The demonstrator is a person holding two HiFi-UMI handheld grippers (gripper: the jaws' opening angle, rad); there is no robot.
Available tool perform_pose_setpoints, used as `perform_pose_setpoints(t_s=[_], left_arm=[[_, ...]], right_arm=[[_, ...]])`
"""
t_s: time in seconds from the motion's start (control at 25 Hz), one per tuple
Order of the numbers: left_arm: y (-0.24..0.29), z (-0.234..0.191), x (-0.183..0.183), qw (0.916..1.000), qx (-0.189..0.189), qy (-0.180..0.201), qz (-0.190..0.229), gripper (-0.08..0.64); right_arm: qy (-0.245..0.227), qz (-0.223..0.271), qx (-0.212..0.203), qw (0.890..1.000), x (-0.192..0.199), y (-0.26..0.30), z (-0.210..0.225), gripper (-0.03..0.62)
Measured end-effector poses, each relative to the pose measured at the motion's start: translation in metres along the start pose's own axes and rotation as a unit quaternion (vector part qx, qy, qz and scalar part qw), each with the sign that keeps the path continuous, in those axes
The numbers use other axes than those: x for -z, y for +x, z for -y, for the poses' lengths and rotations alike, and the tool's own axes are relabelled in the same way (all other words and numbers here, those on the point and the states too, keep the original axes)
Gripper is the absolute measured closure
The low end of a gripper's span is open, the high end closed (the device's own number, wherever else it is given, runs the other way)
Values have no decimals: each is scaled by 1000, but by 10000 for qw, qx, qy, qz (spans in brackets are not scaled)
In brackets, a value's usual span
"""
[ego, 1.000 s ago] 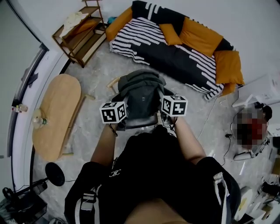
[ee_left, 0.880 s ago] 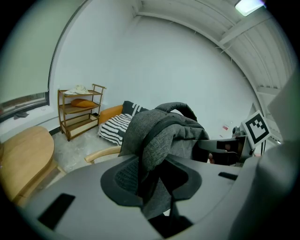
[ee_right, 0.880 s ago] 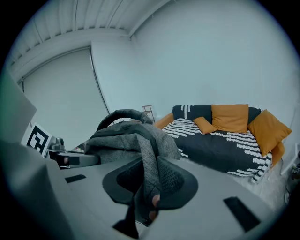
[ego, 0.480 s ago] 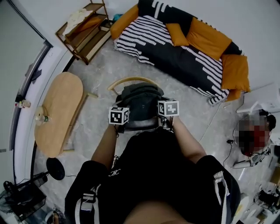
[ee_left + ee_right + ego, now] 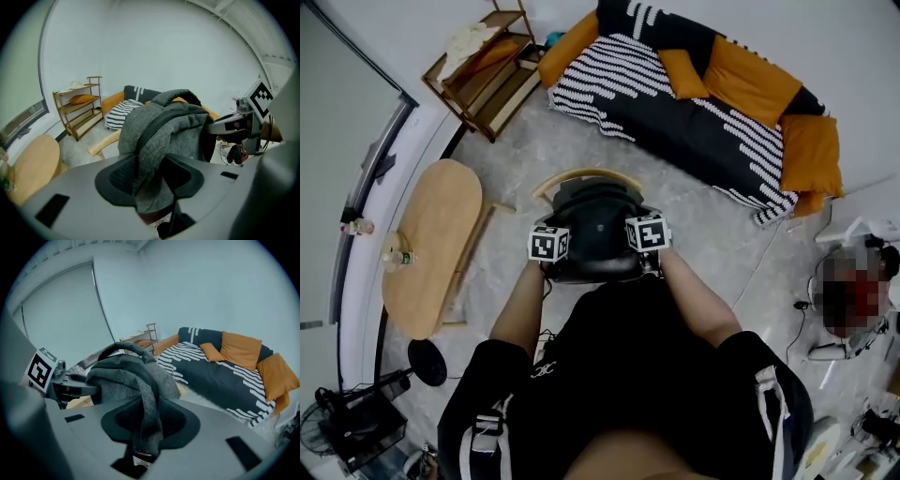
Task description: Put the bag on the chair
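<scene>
A grey backpack (image 5: 595,217) sits on the seat of a wooden-backed chair (image 5: 581,175) right in front of me. My left gripper (image 5: 555,261) is at the bag's near left side and my right gripper (image 5: 649,255) at its near right. In the left gripper view a fold of the bag (image 5: 164,126) runs down between the jaws of the left gripper (image 5: 150,180). The right gripper view shows the same: grey fabric (image 5: 126,376) fills the gap of the right gripper (image 5: 147,423). Both pairs of jaws are opening, with the fabric still touching the pads.
A striped black sofa (image 5: 703,122) with orange cushions stands behind the chair. An oval wooden table (image 5: 431,244) with a bottle (image 5: 394,258) is on the left, a wooden shelf (image 5: 483,66) at the back left. A person (image 5: 848,291) sits at the right among gear.
The bag and both grippers have come down toward the chair. The chair's curved backrest now shows behind the bag, and the bag rests on the seat. The two marker cubes are lower and closer together.
</scene>
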State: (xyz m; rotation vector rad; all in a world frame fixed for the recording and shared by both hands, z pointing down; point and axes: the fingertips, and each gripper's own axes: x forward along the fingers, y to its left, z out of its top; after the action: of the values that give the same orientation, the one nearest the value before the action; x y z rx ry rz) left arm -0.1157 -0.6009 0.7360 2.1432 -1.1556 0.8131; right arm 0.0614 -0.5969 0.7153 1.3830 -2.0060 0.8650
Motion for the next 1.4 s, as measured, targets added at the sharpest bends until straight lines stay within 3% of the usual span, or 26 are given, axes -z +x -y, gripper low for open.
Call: perform_pose_setpoints(t_s=[0.2, 0.36, 0.6, 0.8, 0.92, 1.04, 1.08, 1.16, 1.24, 1.4], left_arm=[[4, -8, -7, 9991, -341, -63, 228, 379], [-7, -10, 1, 9977, -569, 9, 359, 321], [-34, -13, -8, 9937, -716, -122, 847, 318], [-68, -15, -25, 9882, -792, -208, 1294, 319], [-90, -13, -37, 9829, -823, -208, 1635, 323], [-114, -7, -55, 9753, -855, -167, 2028, 363], [-123, -4, -62, 9718, -893, -136, 2179, 396], [-143, 1, -76, 9632, -976, -43, 2504, 504], [-162, 10, -87, 9554, -973, 81, 2789, 524], [-196, 29, -99, 9435, -971, 383, 3145, 535]], right_arm=[[142, 106, -50, 9998, -11, 10, 9, 466], [157, 164, 18, 9997, -12, 14, 15, 463], [41, 69, 120, 9999, -20, 21, 18, 399], [92, 834, 18, 9965, -46, 4, 6, 380], [6, 1511, -102, 9885, -66, -24, -7, 382], [-154, 2268, -90, 9738, -85, -61, -20, 399], [-253, 2522, -22, 9673, -92, -75, -23, 419], [-519, 2969, 121, 9534, -103, -103, -32, 555], [-716, 3208, 168, 9443, -110, -126, -43, 575], [-791, 3412, 223, 9364, -115, -164, -60, 577]])
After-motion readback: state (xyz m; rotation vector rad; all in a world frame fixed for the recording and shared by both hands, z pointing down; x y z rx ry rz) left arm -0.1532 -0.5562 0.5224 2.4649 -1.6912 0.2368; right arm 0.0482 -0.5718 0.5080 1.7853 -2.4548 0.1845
